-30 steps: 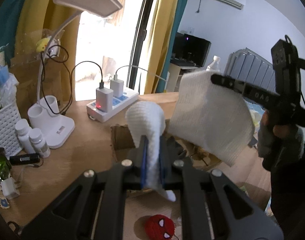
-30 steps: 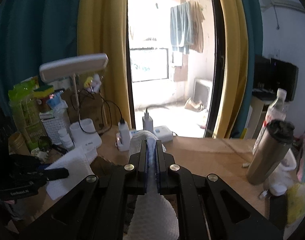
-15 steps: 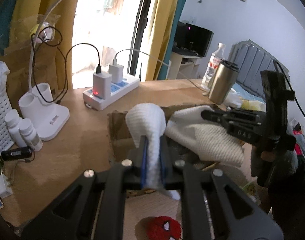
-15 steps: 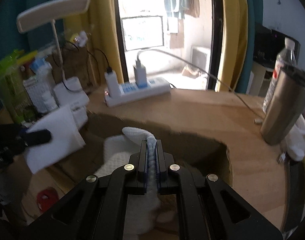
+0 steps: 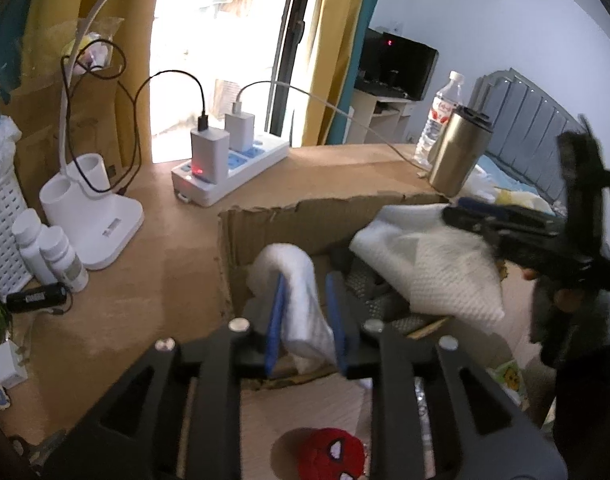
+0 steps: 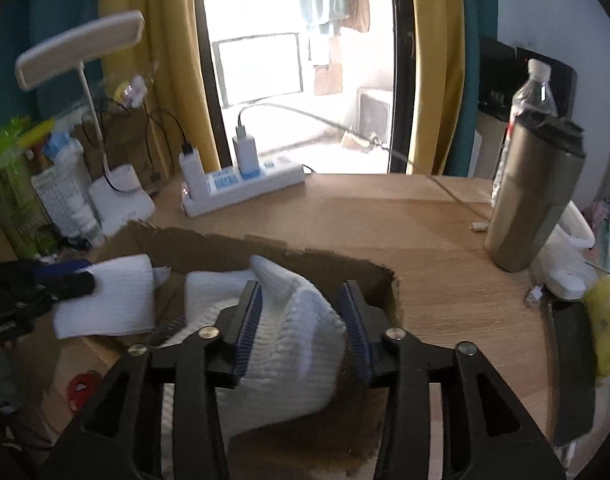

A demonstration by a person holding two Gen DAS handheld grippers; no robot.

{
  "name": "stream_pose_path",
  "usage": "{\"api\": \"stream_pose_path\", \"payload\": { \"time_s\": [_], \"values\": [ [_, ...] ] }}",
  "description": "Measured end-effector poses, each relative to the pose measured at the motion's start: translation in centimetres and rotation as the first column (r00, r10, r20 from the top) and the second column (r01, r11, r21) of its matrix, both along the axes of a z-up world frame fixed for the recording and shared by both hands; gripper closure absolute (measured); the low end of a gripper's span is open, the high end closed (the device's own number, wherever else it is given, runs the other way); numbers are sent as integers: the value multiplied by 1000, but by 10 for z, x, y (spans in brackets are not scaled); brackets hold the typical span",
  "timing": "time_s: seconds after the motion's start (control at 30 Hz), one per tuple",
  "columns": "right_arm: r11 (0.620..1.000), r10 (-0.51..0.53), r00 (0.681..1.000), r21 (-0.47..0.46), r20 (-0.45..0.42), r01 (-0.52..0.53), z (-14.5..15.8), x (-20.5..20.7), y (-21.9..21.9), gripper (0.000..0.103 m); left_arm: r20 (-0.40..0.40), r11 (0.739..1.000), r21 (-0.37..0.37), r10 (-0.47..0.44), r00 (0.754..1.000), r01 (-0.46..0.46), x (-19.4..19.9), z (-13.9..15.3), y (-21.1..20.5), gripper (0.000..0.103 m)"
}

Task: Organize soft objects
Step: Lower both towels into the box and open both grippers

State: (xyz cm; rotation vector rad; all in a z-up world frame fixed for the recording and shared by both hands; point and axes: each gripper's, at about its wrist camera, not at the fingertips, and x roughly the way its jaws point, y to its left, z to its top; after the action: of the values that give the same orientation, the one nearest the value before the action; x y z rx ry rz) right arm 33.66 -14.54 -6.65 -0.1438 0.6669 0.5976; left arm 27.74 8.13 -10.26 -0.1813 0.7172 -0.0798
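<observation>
- Though crumpled, shows as a white cloth (image 6: 297, 332) with a fine waffle texture, one fold raised in a soft peak.
- Lies inside the torn cardboard box (image 6: 209, 248) on the wooden desk (image 6: 425, 220), with one corner draped over the box's left side.
- Stretches crosswise through the box, long axis running from the left gripper (image 5: 305, 308) to the right gripper (image 6: 301, 320); peak points up and toward the box's far wall.
- Sits loosely between the right gripper's blue pads (image 6: 249, 324), spread wide, neither pressing it.
- Hangs as a narrow curl between the left gripper's parted pads (image 5: 275, 316), against the left one and clear of the right; so released, not pinched.
- Appears blurred where the right gripper shows in the left wrist view.
- Nearby: a red Spider-Man plush (image 5: 333, 456) below the left gripper, and a steel tumbler (image 6: 533, 200) upright on the desk, right of the box.
</observation>
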Motion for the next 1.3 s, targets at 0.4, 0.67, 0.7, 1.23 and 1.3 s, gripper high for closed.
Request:
{"api": "stream_pose_path", "payload": {
  "time_s": [0.4,0.67,0.7,1.23,1.3],
  "values": [
    [984,180,984,-13,-18,-180,4,-50,19,39,12,1000,10,7,1000,-7,-13,9,-6,79],
    [992,129,982,5,-141,-130,-15,-31,21,39,25,1000,22,16,1000,-17,-25,17,-6,78],
    [991,132,979,13,-157,-132,-15,-29,21,39,25,1000,24,20,999,-20,-26,17,-6,78],
    [987,73,970,155,-233,-37,-10,-13,-7,39,13,999,44,6,1000,-7,-31,16,-16,78],
    [987,54,973,161,-224,-18,-8,-11,-10,39,7,999,41,9,1000,-10,-30,15,-16,78]
  ]
}}
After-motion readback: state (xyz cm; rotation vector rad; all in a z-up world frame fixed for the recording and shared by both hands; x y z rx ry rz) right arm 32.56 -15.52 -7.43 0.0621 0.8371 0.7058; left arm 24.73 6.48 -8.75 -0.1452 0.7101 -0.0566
